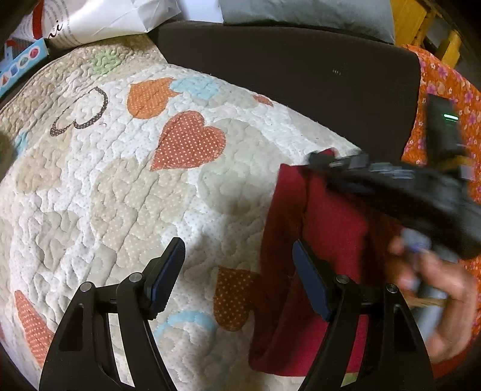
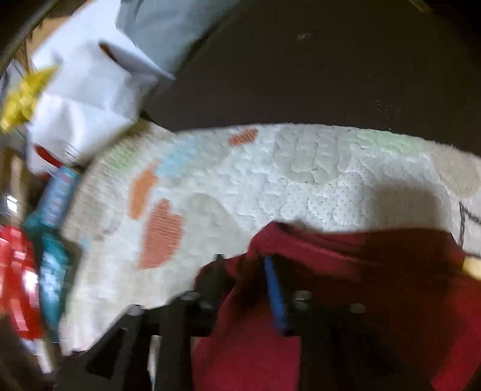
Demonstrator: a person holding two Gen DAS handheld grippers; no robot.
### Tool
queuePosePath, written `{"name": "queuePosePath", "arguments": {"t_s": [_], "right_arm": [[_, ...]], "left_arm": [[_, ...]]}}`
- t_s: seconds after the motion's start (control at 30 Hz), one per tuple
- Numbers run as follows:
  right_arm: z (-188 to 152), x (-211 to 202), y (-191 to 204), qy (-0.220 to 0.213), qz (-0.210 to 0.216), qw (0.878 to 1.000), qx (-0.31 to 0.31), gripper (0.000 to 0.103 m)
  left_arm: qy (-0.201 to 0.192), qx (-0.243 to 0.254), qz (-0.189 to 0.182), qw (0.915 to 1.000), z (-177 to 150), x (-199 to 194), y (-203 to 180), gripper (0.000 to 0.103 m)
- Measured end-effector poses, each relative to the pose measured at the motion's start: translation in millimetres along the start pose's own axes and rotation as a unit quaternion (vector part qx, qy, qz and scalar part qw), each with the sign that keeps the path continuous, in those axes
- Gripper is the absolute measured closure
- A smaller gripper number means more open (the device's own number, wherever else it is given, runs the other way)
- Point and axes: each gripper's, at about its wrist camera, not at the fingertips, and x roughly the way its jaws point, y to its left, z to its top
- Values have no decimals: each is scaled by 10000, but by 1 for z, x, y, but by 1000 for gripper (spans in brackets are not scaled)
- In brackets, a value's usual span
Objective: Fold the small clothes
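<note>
A dark red garment (image 1: 327,228) lies on the quilted heart-pattern blanket (image 1: 120,180) at the right. My left gripper (image 1: 237,270) is open and empty, hovering over the blanket at the garment's left edge. My right gripper (image 1: 336,164) reaches in from the right over the garment's far edge, blurred by motion. In the right wrist view the red garment (image 2: 345,270) is bunched between the fingers of my right gripper (image 2: 246,270), which looks shut on the cloth. That view is blurred.
A dark brown surface (image 1: 285,66) lies beyond the blanket. A white paper bag (image 1: 99,21) and a blue box (image 1: 21,63) sit at the far left. Orange floral fabric (image 1: 445,90) with a black device (image 1: 442,126) is at the right. A grey pillow (image 1: 306,12) is behind.
</note>
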Motion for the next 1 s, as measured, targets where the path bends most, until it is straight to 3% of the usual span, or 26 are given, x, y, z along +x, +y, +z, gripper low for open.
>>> {"name": "queuePosePath", "arguments": {"t_s": [0.07, 0.23, 0.37, 0.47, 0.77, 0.9, 1.0], "right_arm": [[-5, -23, -4, -158, 151, 9997, 88, 67], [-24, -60, -13, -470, -241, 9986, -81, 68], [-34, -42, -23, -250, -788, 9965, -133, 72], [-40, -20, -35, -53, -885, 9960, -74, 72], [-40, -46, -27, -312, -633, 9975, -97, 72], [-43, -21, -37, 12, -741, 9973, -16, 72], [-40, -24, -38, -37, -588, 9982, 136, 66]], "left_arm": [[21, -4, -37, 10000, -2, 0, -2, 29], [14, 146, 22, 9999, -6, 0, -11, 29], [27, 193, 77, 9998, -7, 1, -13, 29], [-13, 231, 100, 9997, -6, 0, -15, 29], [76, 222, 80, 9997, -7, 3, -14, 29], [248, -2, -178, 9995, -9, 6, -9, 29], [336, -138, -319, 9988, -10, 9, -4, 29]]}}
